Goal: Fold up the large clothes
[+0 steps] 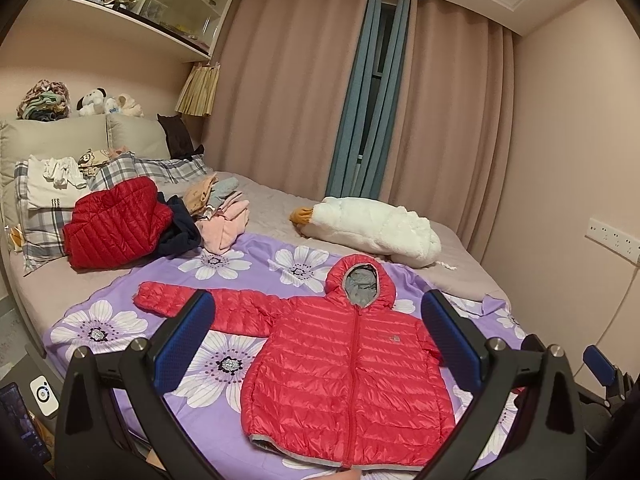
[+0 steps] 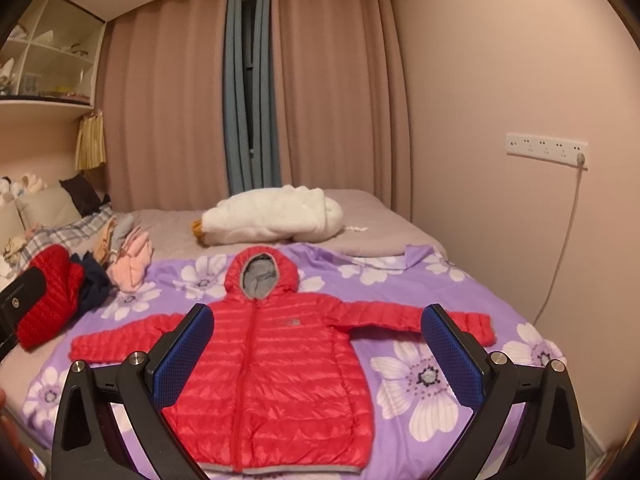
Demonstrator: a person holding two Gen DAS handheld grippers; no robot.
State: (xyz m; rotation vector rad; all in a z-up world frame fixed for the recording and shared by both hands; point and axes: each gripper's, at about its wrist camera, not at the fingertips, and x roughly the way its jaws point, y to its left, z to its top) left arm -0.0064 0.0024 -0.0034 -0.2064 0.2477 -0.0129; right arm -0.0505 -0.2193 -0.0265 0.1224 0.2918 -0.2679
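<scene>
Showing, from left to right: a folded dark-red quilted jacket [image 1: 116,224] on the far left of the bed, beside a heap of pink and navy clothes [image 1: 212,216]; the left gripper [image 1: 316,338], blue-padded fingers [image 1: 184,344] spread wide, holding nothing; a red hooded quilted puffer jacket [image 2: 264,384] lying flat, front up, zipped, sleeves outstretched, on a purple floral sheet [image 2: 420,292] near the bed's near edge; a white plush goose [image 2: 272,216] beyond its hood; the right gripper [image 2: 318,340], equally wide open and empty.
</scene>
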